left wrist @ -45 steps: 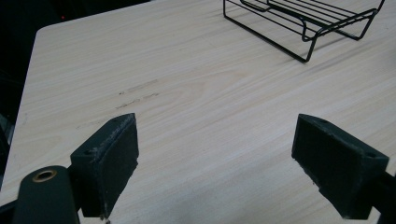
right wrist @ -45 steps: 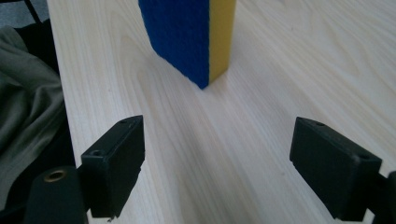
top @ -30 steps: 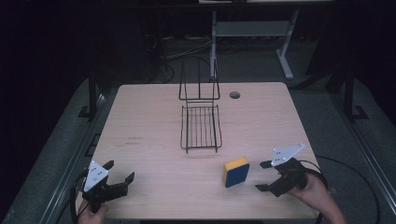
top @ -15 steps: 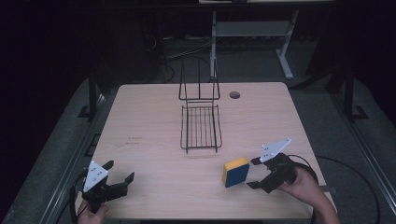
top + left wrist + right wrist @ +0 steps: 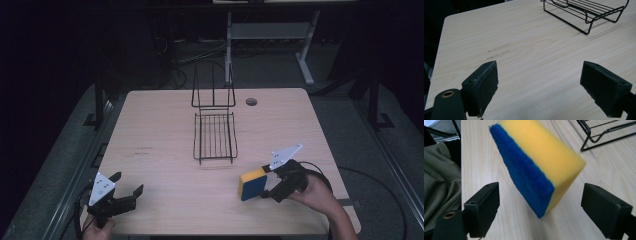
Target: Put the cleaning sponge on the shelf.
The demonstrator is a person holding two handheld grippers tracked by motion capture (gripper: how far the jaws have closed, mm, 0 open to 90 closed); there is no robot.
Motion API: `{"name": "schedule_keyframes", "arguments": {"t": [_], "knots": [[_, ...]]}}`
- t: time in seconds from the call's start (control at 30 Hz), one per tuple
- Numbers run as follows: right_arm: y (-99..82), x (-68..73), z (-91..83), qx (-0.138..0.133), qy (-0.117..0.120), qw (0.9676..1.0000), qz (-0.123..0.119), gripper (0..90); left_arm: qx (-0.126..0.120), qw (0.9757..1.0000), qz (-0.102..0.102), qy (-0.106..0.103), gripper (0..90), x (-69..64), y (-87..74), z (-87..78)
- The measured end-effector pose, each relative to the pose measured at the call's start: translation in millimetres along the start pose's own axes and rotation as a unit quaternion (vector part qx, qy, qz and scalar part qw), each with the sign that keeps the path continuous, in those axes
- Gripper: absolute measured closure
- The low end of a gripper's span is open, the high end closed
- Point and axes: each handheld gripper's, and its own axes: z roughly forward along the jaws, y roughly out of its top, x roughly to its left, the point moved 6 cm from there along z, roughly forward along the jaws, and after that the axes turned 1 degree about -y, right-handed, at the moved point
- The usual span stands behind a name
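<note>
Right gripper (image 5: 267, 182), jaws wide, lines up on the sponge (image 5: 252, 183) near the desk's (image 5: 165, 130) front right edge. Looks like a grasp next: ease forward, then close. Left gripper (image 5: 127, 190) waits wide apart, front left corner

Bare table (image 5: 160, 145) lay open left of the wire rack (image 5: 215, 134), before the left gripper (image 5: 127, 192). Right of the rack, a sponge (image 5: 251, 183) blocked the right gripper (image 5: 265, 182).

A black wire rack (image 5: 215, 131) stands mid-table (image 5: 165, 125), sponge (image 5: 252, 183) nearer.
</note>
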Motion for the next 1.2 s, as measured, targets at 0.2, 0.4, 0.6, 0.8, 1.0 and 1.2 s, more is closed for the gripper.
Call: {"name": "schedule_keyframes", "arguments": {"t": [0.2,0.4,0.6,0.8,1.0,1.2], "knots": [[4.5,-1.3,7.4,0.003,0.005,1.0,-0.003,15.3,-0.001,1.0,-0.001,0.001,14.1,0.3,0.1,-0.8],[5.9,-1.3,12.5,0.007,0.012,0.9999,-0.007,20.2,0.0,1.0,-0.002,0.001,14.1,0.8,0.2,-1.3],[5.6,-1.0,13.7,0.012,0.013,0.9998,-0.009,26.8,0.0,1.0,-0.002,0.001,14.1,1.0,0.1,-1.4],[5.4,0.5,13.6,0.013,0.013,0.9996,-0.022,38.3,-0.002,1.0,-0.002,0.002,14.1,0.9,0.4,-1.6],[4.8,2.7,13.2,0.01,0.014,0.9995,-0.027,44.7,-0.002,1.0,-0.001,0.003,14.1,1.8,0.4,-2.0],[4.4,5.8,13.7,0.009,0.017,0.9994,-0.029,49.1,-0.002,1.0,0.0,0.003,14.1,1.6,0.5,-2.2]]}}
